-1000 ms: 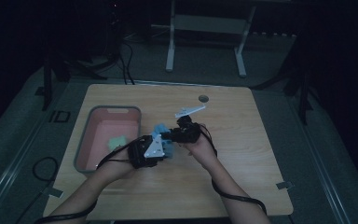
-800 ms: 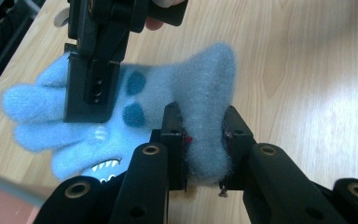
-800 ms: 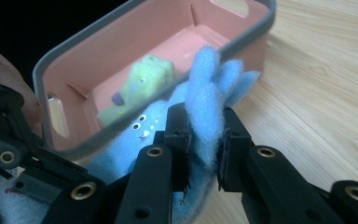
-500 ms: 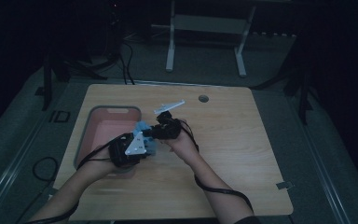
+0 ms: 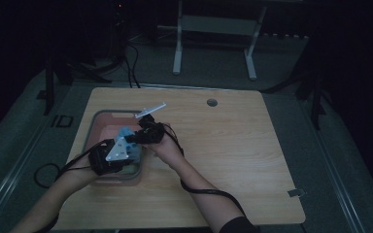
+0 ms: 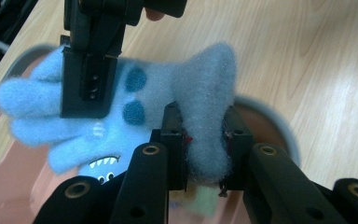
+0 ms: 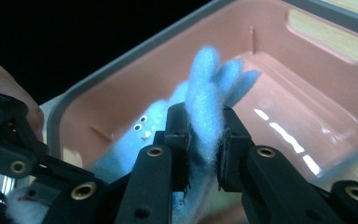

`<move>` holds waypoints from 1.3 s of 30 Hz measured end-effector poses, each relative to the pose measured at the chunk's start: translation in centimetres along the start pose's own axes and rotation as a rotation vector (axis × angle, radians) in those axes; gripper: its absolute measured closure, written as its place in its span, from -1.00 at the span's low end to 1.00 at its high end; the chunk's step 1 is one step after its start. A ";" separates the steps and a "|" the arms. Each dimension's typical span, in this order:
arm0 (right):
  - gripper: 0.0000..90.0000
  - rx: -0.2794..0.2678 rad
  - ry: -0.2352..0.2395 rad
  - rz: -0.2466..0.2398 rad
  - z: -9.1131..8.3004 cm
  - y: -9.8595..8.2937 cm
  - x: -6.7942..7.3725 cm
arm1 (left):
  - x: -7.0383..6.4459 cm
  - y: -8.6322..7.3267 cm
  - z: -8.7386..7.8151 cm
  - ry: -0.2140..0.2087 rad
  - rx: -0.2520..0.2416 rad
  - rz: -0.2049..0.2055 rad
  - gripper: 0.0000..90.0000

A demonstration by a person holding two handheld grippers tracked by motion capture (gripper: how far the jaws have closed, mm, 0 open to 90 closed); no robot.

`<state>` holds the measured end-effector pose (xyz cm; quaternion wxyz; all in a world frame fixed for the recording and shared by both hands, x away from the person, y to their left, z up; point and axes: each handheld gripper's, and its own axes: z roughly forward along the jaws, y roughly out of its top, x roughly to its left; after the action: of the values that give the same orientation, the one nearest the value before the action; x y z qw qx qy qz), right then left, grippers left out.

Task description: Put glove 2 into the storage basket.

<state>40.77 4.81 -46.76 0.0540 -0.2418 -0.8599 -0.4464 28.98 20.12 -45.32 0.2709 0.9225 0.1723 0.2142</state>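
High view: we hold a blue plush toy between both tools, above the near right part of the pink bin at the left of the counter. Our left hand-held gripper is clamped on one fuzzy end of the toy; in the left gripper view that end bulges out between the pads, which pinch it tightly. Our right hand-held gripper is closed on another limb, and in its own view the toy's pale blue prongs rise above the jaws with the bin's pink floor behind them. So the pick-up looks done and the carry to the bin nearly so (the toy hangs over the basin, not resting in it, as far as we can tell). What seems left is to lower it, open both sets of jaws and draw our hands clear. Something small and greenish lies in the bin below.
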 end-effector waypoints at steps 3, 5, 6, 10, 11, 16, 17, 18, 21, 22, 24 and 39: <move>0.72 -0.001 0.000 -0.001 1.0 0.4 0.2 | 0.4 -0.9 0.0 0.001 0.007 -0.022 0.70; 0.72 0.002 0.002 0.002 1.4 0.4 0.2 | 0.7 -1.5 0.4 -0.008 0.019 -0.032 0.70; 0.72 0.007 -0.001 0.011 2.1 0.2 0.1 | 0.7 -1.7 0.6 -0.010 0.024 -0.035 0.70; 0.72 0.043 -0.023 0.010 3.2 -0.3 0.0 | 0.6 -2.4 2.0 -0.031 0.051 -0.046 0.69; 0.72 0.043 -0.023 0.010 3.2 -0.3 0.0 | 0.6 -2.4 2.0 -0.031 0.051 -0.046 0.69; 0.68 0.094 -0.051 0.003 3.9 -0.6 -0.4 | 0.6 -2.6 3.0 -0.050 0.093 -0.053 0.68; 0.68 0.094 -0.051 0.003 3.9 -0.6 -0.4 | 0.6 -2.6 3.0 -0.050 0.093 -0.053 0.67; 0.63 0.103 -0.060 -0.008 4.0 -0.5 -0.3 | 0.7 -2.7 3.2 -0.056 0.103 -0.058 0.66; 0.56 0.106 -0.062 -0.015 4.1 -0.5 -0.2 | 0.7 -2.7 3.4 -0.065 0.109 -0.061 0.59; 0.45 0.102 -0.063 -0.011 4.1 -0.5 -0.2 | 0.7 -2.7 3.4 -0.065 0.111 -0.061 0.51; 0.26 0.093 -0.056 -0.014 4.0 -0.4 -0.4 | 0.7 -2.7 3.3 -0.066 0.101 -0.067 0.36; -0.56 0.021 -0.008 -0.057 -0.1 -0.1 -0.2 | 1.0 -1.9 0.7 0.010 -0.004 -0.222 -0.68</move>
<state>40.92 4.65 -46.82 0.0406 -0.2184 -0.8713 -0.4377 29.78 21.74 -46.64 0.2941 0.8960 0.2744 0.1879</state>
